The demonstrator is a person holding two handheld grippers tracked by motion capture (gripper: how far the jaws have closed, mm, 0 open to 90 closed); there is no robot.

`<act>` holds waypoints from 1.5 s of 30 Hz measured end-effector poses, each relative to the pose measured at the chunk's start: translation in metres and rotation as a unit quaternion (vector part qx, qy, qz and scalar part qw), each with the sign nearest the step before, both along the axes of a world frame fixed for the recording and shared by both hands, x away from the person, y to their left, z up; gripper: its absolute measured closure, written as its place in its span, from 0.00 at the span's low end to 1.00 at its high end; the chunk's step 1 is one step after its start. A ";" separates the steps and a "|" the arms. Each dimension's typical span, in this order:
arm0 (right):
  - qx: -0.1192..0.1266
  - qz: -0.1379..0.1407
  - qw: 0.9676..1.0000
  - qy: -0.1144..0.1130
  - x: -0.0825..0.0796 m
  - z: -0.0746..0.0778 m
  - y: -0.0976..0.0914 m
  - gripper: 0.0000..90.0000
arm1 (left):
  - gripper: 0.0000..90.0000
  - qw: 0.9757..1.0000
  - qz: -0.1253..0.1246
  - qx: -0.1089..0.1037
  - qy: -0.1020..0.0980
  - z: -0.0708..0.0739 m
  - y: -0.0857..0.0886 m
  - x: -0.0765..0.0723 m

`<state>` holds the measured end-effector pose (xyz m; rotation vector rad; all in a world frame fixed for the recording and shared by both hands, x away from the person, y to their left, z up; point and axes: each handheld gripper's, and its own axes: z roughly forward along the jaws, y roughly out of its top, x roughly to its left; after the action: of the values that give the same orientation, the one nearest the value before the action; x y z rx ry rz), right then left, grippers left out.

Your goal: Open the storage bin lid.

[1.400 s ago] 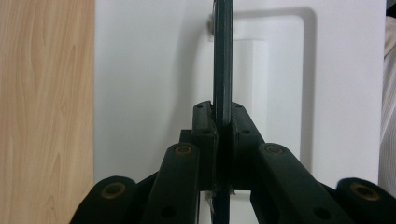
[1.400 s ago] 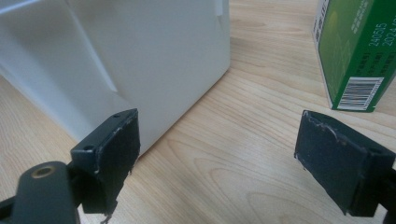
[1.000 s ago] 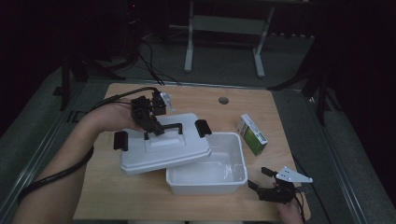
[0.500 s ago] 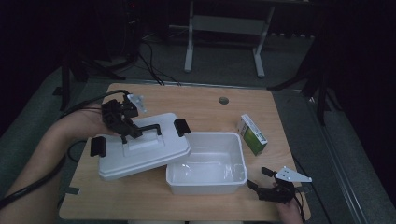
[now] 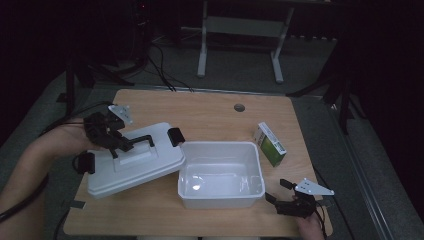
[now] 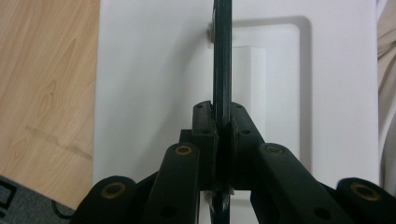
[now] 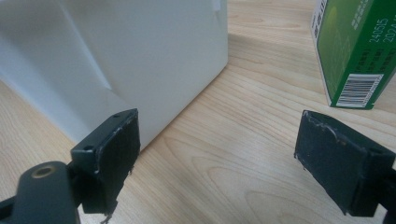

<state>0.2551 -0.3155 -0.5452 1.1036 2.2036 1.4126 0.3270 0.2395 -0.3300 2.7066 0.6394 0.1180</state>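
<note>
Centrally, white lid (image 5: 131, 161) with a black handle (image 5: 136, 142) and black latches at both ends, tilted, its right edge against the left rim of the open white bin (image 5: 220, 199). Held up by that handle, clenched between the jaws of the left gripper (image 5: 116, 145); seen in the left gripper view as a thin dark bar (image 6: 222, 56) pinched tight between the two black jaws, white lid surface (image 6: 154, 70) beneath. Left hand (image 5: 60, 142) and forearm behind it, reaching in from the near left. Bin near the middle of the wooden table (image 5: 210, 110), upright and open. Just right of it and slightly farther, green and white carton (image 5: 269, 144), standing apart from the bin wall. At the near right edge, right gripper (image 5: 287, 200), low over the table, jaws spread wide and grasping nothing; between them in the right gripper view, bare wood (image 7: 224, 154), with the bin's corner (image 7: 154, 60) to the left and the carton (image 7: 359, 51) to the far right. Small round hole (image 5: 239, 107) in the far part of the tabletop.
</note>
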 end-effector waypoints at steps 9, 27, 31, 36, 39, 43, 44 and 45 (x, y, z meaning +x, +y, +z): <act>0.001 -0.002 1.000 0.001 0.000 0.000 0.000 0.15 | 0.93 1.000 0.016 -0.011 0.013 -0.016 0.024 -0.004; 0.005 -0.001 1.000 0.000 0.000 0.001 0.000 0.15 | 0.93 0.999 0.035 -0.040 0.010 -0.075 0.041 -0.009; 0.005 0.000 1.000 0.002 0.000 0.001 0.000 0.15 | 0.93 0.998 0.042 -0.036 0.015 -0.090 0.042 -0.006; 0.006 -0.001 1.000 0.002 0.000 0.001 0.000 0.15 | 0.93 0.998 0.048 -0.043 0.013 -0.106 0.044 -0.004; 0.006 0.000 1.000 0.002 0.000 0.001 0.000 0.15 | 0.93 0.998 0.050 -0.043 0.018 -0.116 0.043 -0.003; 0.006 0.000 1.000 0.002 0.000 0.001 0.000 0.15 | 0.93 0.997 0.056 -0.039 0.027 -0.126 0.042 0.000; 0.006 0.001 1.000 0.001 0.000 0.001 0.000 0.15 | 0.93 0.997 0.059 -0.041 0.025 -0.129 0.041 0.001; 0.006 0.001 1.000 0.001 0.000 0.001 0.000 0.15 | 0.93 0.997 0.061 -0.039 0.025 -0.131 0.040 0.001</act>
<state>0.2548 -0.3153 -0.5442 1.1079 2.2017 1.4268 0.3281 0.2799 -0.4611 2.6016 0.8073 0.0535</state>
